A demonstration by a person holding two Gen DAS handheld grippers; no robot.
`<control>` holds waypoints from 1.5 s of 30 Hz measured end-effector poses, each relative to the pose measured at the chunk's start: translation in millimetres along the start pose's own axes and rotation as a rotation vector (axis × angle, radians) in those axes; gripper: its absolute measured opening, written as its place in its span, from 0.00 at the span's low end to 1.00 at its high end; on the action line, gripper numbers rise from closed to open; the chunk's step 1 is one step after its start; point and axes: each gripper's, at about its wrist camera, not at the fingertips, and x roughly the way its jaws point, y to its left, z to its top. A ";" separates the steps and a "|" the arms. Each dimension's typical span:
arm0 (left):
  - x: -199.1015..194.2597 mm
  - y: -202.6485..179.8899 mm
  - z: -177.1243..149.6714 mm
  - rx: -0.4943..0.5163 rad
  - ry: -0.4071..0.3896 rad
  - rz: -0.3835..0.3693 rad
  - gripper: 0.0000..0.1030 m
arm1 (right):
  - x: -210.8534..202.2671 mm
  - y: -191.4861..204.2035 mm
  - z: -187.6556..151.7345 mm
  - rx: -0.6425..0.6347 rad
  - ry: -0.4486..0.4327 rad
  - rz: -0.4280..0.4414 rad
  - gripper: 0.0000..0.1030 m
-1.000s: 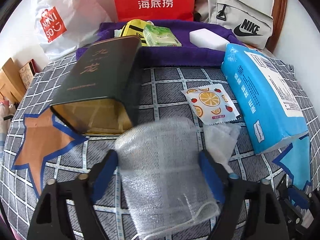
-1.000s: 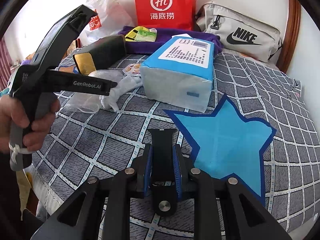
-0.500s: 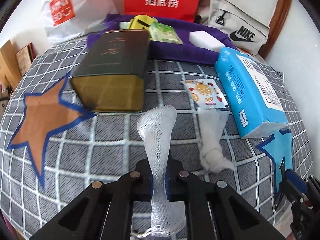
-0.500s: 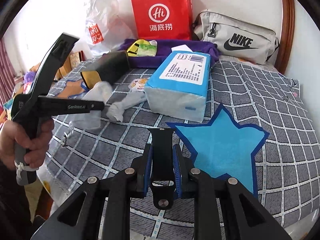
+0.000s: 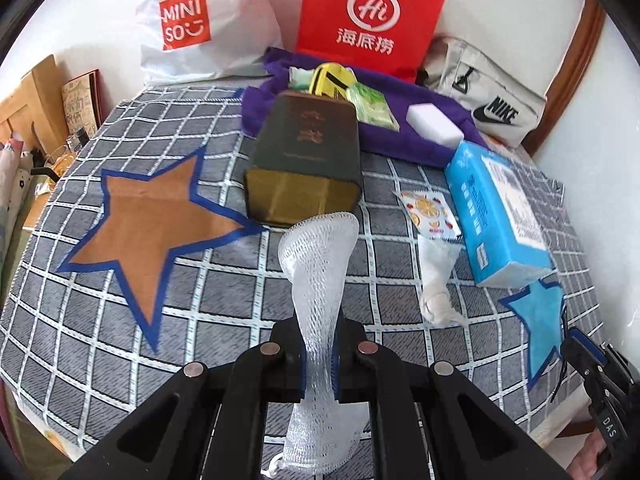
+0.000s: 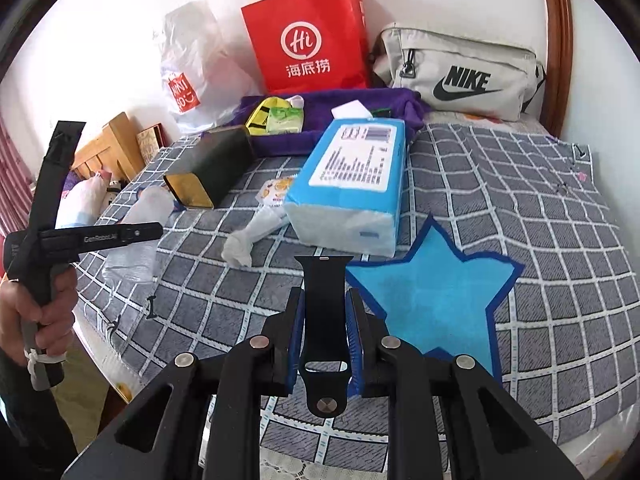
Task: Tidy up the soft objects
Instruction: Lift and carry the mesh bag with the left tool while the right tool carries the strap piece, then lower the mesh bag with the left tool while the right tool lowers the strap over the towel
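Note:
My left gripper (image 5: 319, 354) is shut on a white mesh sleeve (image 5: 320, 264), squeezed thin between the pads and lifted off the checked bedspread (image 5: 120, 300). The sleeve flares above the jaws and hangs below them. My right gripper (image 6: 325, 334) is shut on a black watch strap (image 6: 323, 300) that stands upright over the spread beside the blue star patch (image 6: 436, 300). A knotted white cloth (image 5: 436, 280) lies by the blue tissue pack (image 5: 500, 208). In the right wrist view the left gripper (image 6: 92, 236) shows at the left in a hand (image 6: 48, 304), with the mesh sleeve (image 6: 136, 236) blurred behind it.
A dark tin box (image 5: 308, 160) lies in the middle with a fruit-print sachet (image 5: 430, 214) to its right. A purple towel (image 5: 432, 140) behind carries a white sponge (image 5: 434, 122) and green packets (image 5: 372, 106). Red bag (image 5: 368, 20), white plastic bag (image 5: 192, 28) and grey waist bag (image 5: 488, 92) line the wall.
The left jaws closed on the mesh sleeve, pinching it narrow, then lifted it off the bedspread and drew back. The right gripper rose a little, still holding the strap.

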 end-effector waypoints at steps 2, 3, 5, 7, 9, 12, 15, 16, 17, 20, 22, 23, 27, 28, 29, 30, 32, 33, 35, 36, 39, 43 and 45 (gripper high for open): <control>-6.3 2.4 3.2 -0.006 -0.011 0.000 0.08 | -3.7 2.7 5.9 -0.010 -0.008 -0.002 0.20; -10.2 3.5 5.5 -0.010 -0.019 -0.002 0.08 | -5.4 4.3 8.9 -0.016 -0.012 -0.003 0.20; -17.1 4.6 9.7 -0.015 -0.029 -0.009 0.08 | -9.6 7.8 15.7 -0.029 -0.027 -0.003 0.20; -23.1 5.6 14.2 -0.020 -0.038 -0.015 0.08 | -13.0 10.7 23.3 -0.040 -0.038 -0.003 0.20; -29.5 6.3 20.3 -0.021 -0.051 -0.015 0.08 | -15.8 13.1 31.2 -0.050 -0.051 -0.004 0.20; -35.6 7.2 27.8 -0.030 -0.062 -0.021 0.08 | -18.5 15.4 42.4 -0.062 -0.068 -0.004 0.20; -40.8 6.7 36.5 -0.030 -0.074 -0.024 0.08 | -20.6 17.8 54.5 -0.075 -0.085 -0.003 0.20; -42.1 6.2 39.6 -0.030 -0.078 -0.025 0.08 | -21.1 18.2 58.4 -0.078 -0.090 -0.003 0.20; -43.2 5.5 43.2 -0.029 -0.081 -0.028 0.08 | -21.5 18.8 62.0 -0.080 -0.095 -0.003 0.20; -45.2 2.7 52.7 -0.026 -0.086 -0.035 0.08 | -21.8 19.1 74.0 -0.086 -0.109 0.000 0.20; -46.8 0.0 58.2 -0.023 -0.091 -0.035 0.08 | -21.1 19.1 80.1 -0.090 -0.117 0.002 0.20; -47.4 -1.6 62.3 -0.019 -0.095 -0.037 0.08 | -20.5 19.6 83.7 -0.094 -0.119 0.000 0.20; -49.0 -4.5 75.8 -0.027 -0.108 -0.040 0.08 | -17.6 20.6 97.9 -0.101 -0.130 -0.002 0.20; -49.1 -4.9 79.2 -0.029 -0.110 -0.042 0.08 | -16.8 21.0 101.0 -0.102 -0.132 -0.004 0.20; -48.9 -5.6 83.4 -0.029 -0.112 -0.044 0.08 | -15.6 21.0 104.1 -0.102 -0.134 -0.006 0.20; -48.4 -5.9 86.0 -0.030 -0.112 -0.046 0.08 | -14.0 20.1 108.2 -0.100 -0.135 -0.009 0.20; -47.5 -6.8 93.3 -0.033 -0.115 -0.050 0.08 | -12.2 18.2 113.4 -0.094 -0.137 -0.009 0.20; -47.1 -7.3 96.3 -0.034 -0.117 -0.052 0.08 | -11.2 17.0 116.8 -0.091 -0.140 -0.007 0.20; -46.0 -8.6 102.2 -0.035 -0.120 -0.055 0.08 | -8.9 14.7 123.3 -0.085 -0.145 -0.008 0.20; -45.7 -9.0 104.2 -0.036 -0.121 -0.056 0.08 | -7.7 13.7 126.8 -0.083 -0.148 -0.009 0.20; -42.6 -11.0 112.0 -0.037 -0.121 -0.059 0.08 | -3.9 10.9 136.3 -0.080 -0.154 -0.014 0.20; -35.9 -14.1 121.7 -0.029 -0.116 -0.061 0.08 | 2.4 5.8 149.4 -0.074 -0.161 -0.018 0.20; -31.4 -14.9 127.2 -0.029 -0.111 -0.066 0.08 | 5.8 3.2 155.2 -0.068 -0.166 -0.020 0.20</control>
